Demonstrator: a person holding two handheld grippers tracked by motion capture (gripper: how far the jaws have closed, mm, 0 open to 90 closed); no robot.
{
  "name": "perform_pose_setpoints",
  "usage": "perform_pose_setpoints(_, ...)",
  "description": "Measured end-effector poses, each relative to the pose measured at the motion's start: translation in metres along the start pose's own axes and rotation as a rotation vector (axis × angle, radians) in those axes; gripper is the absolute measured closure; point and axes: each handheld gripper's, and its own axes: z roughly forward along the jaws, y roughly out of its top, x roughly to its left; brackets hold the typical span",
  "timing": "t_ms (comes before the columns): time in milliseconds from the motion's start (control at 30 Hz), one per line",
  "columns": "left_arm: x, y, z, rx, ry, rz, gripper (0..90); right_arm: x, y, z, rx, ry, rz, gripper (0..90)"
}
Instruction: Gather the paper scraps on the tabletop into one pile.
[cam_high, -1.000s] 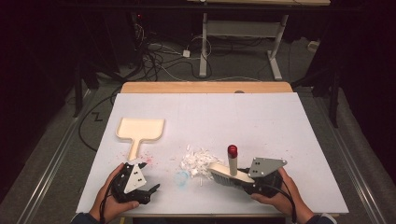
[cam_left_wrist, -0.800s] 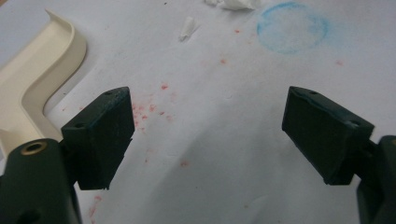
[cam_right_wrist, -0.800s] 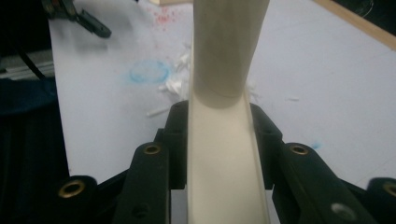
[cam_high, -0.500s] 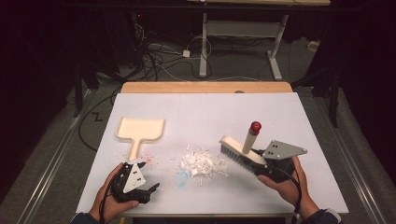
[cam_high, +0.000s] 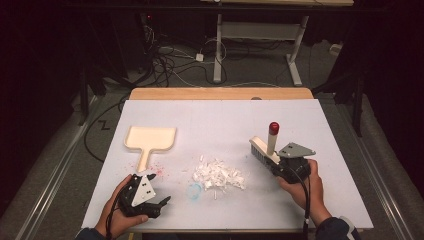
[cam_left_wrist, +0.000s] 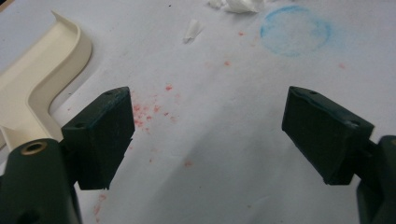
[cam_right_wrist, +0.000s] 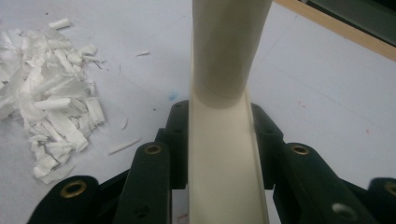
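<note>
A cream hand brush (cam_high: 265, 150) with a red-tipped handle (cam_high: 274, 128) is clamped in my right gripper (cam_high: 274, 162), which is shut on it to the right of a pile of white paper shreds (cam_high: 220, 175). In the right gripper view the brush body (cam_right_wrist: 224, 154) runs up between the jaws, and the shreds (cam_right_wrist: 51, 112) lie to the left. A cream dustpan (cam_high: 150, 140) lies flat at the left of the table. My left gripper (cam_high: 162, 204) rests near the front edge, open and holding nothing (cam_left_wrist: 205, 130), with the dustpan handle (cam_left_wrist: 28, 93) beside its left jaw.
The white table sheet (cam_high: 220, 120) carries a blue chalk ring (cam_high: 194, 190) in front of the shreds and red specks (cam_left_wrist: 149, 112) near the dustpan handle. A wooden strip (cam_high: 220, 93) borders the far edge. Cables and a desk frame stand on the dark floor beyond.
My right gripper has carried the brush to the right and slightly farther back, from over the right side of the shred pile to a spot apart from it. The left gripper has stayed put.
</note>
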Motion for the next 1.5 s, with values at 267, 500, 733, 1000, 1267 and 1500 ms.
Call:
perform_pose_setpoints(267,-0.001,0.001,-0.001,-0.005,0.002,-0.001,15.9,0.017,0.005,0.006,0.013,0.016,0.007,68.0)
perform_pose_setpoints(500,0.000,0.001,0.000,-0.004,-0.001,0.001,15.9,0.041,0.015,0.020,0.000,-0.017,0.023,67.8)
perform_pose_setpoints(733,0.000,0.001,-0.001,-0.005,-0.001,0.006,16.0,0.067,0.026,0.028,-0.047,0.045,0.056,67.8)
perform_pose_setpoints(1000,0.000,0.000,-0.002,-0.010,-0.005,0.006,15.9,0.090,0.037,0.027,-0.111,0.120,0.047,68.2)
perform_pose_setpoints(1267,0.000,0.000,-0.003,-0.012,0.000,0.005,15.9,0.078,0.042,0.015,-0.152,0.046,-0.005,68.2)
perform_pose_setpoints(1500,0.001,0.000,-0.002,-0.009,-0.003,0.003,15.9,0.053,0.039,0.028,-0.132,-0.039,-0.019,68.1)
